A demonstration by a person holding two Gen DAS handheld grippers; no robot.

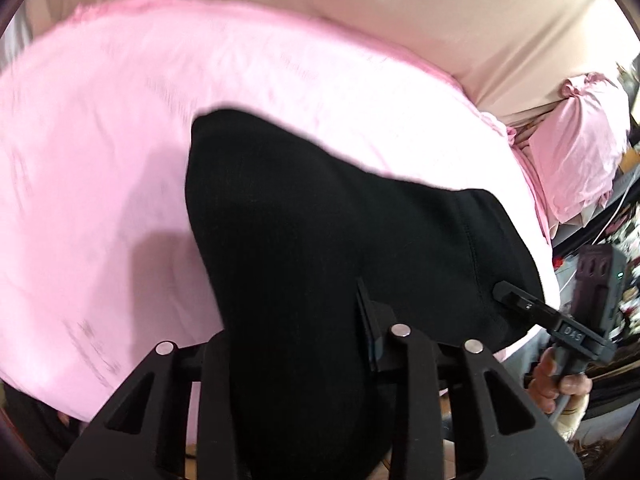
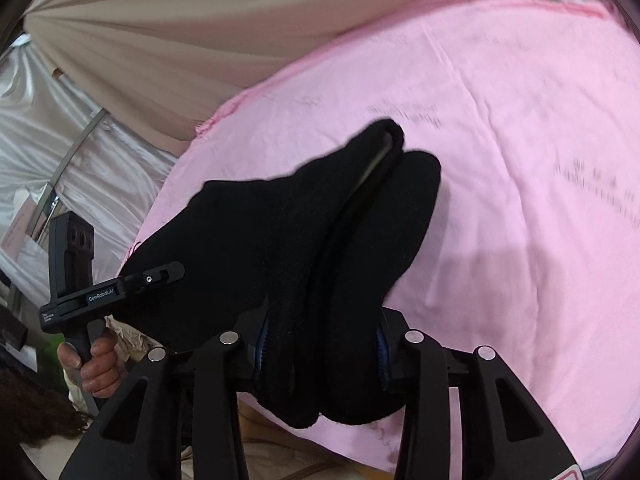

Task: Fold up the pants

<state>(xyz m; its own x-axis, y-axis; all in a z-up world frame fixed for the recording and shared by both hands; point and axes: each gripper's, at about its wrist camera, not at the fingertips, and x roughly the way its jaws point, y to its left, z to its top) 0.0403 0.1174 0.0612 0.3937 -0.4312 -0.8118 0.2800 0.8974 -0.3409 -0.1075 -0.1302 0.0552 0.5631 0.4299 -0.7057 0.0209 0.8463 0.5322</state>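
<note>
Two tongs, left tongs (image 1: 296, 360) and right tongs (image 2: 320, 344), clamp one black pants (image 2: 280, 240).

Your left gripper (image 1: 292, 360) points steeply down, and its jaws are clamped on a thick fold of the black pants (image 1: 320, 240), which bulges out between the fingers and hides the pads. In the right wrist view that same gripper shows from the side at the far left, with your left hand (image 2: 96, 364) wrapped around its handle, fingers curled to the front. Your right gripper (image 2: 320, 360) also tilts downward, its jaws pressed on a bunched double layer of the cloth, the blue pads (image 2: 261, 344) showing at each side. In the left wrist view, your right hand (image 1: 556, 380) grips its handle at the lower right.
</note>
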